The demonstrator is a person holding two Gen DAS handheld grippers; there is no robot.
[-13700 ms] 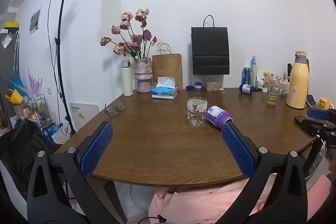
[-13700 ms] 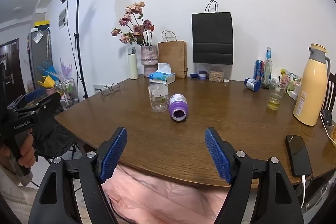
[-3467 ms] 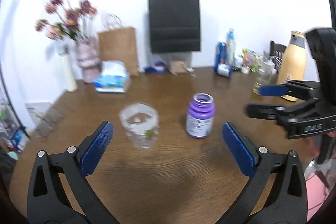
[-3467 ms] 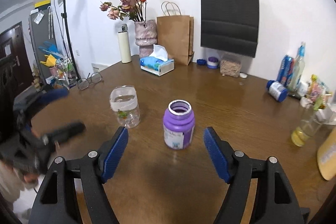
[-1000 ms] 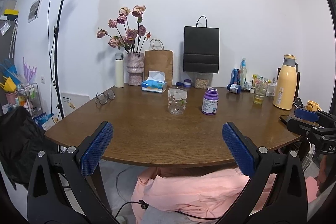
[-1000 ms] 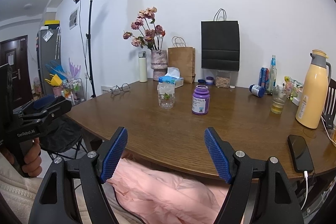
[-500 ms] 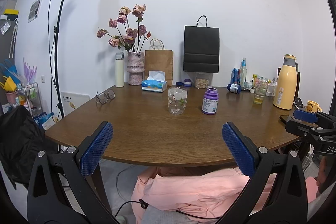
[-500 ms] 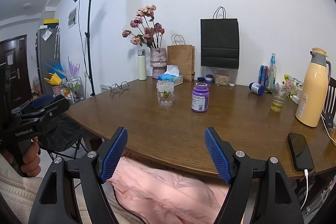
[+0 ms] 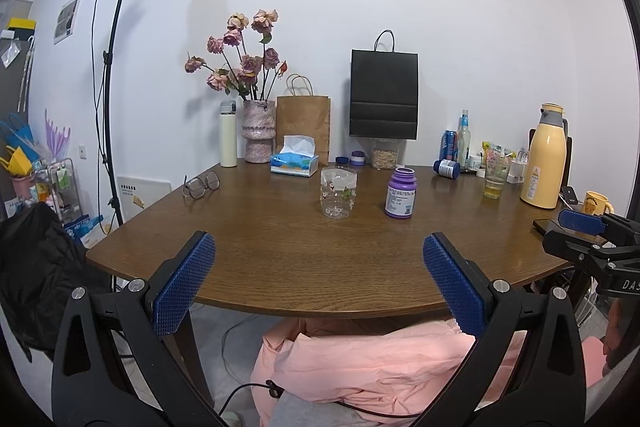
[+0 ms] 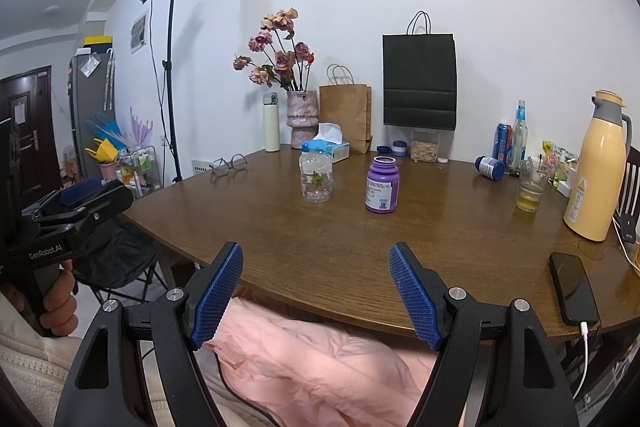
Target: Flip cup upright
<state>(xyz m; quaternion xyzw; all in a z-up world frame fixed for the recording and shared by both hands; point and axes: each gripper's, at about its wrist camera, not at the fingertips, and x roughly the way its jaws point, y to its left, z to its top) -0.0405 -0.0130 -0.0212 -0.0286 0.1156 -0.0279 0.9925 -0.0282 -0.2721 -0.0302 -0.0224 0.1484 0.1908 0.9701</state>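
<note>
A purple jar-like cup (image 9: 400, 191) stands upright, mouth up, on the round brown wooden table (image 9: 304, 259); it also shows in the right wrist view (image 10: 382, 184). A clear glass with flower prints (image 9: 338, 191) stands just left of it, also seen in the right wrist view (image 10: 316, 176). My left gripper (image 9: 316, 287) is open and empty, held back at the table's near edge. My right gripper (image 10: 316, 293) is open and empty, also at the near edge, well short of the cup.
At the table's back stand a vase of roses (image 9: 259, 135), a tissue box (image 9: 295, 161), paper bags (image 9: 383, 95), bottles and a yellow thermos (image 9: 544, 157). Glasses (image 9: 201, 184) lie at left, a phone (image 10: 573, 287) at right. A pink jacket (image 9: 380, 359) lies below.
Over the last second nothing visibly changed. Both grippers stay drawn back at the table's edge, and the purple cup stands upright where earlier it lay on its side.
</note>
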